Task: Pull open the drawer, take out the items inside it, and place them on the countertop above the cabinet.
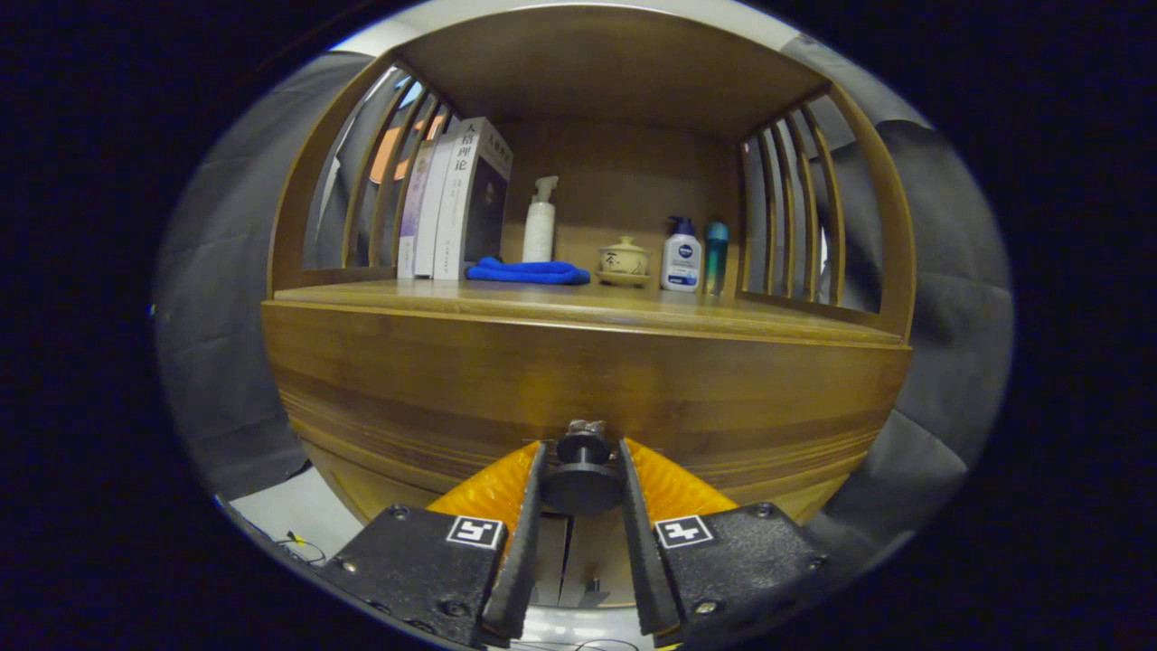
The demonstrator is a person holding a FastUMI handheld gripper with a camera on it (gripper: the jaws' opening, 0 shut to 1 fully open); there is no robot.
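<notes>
The drawer [578, 389] is seen as a broad wooden front with horizontal grain, sitting flush under the countertop [578, 307] of the cabinet [316, 181]. A dark round knob [581, 470] is fixed at the middle of its lower part. The knob is held between the two fingers of the gripper [581, 479], which are closed against its left and right sides. Farther back on the countertop, books [456, 199] are stood at the left, with a folded blue cloth [529, 271], a white spray bottle [540, 221], a small lidded pot [624, 260], a pump bottle [681, 256] and a teal bottle [716, 256] ranged to their right.
</notes>
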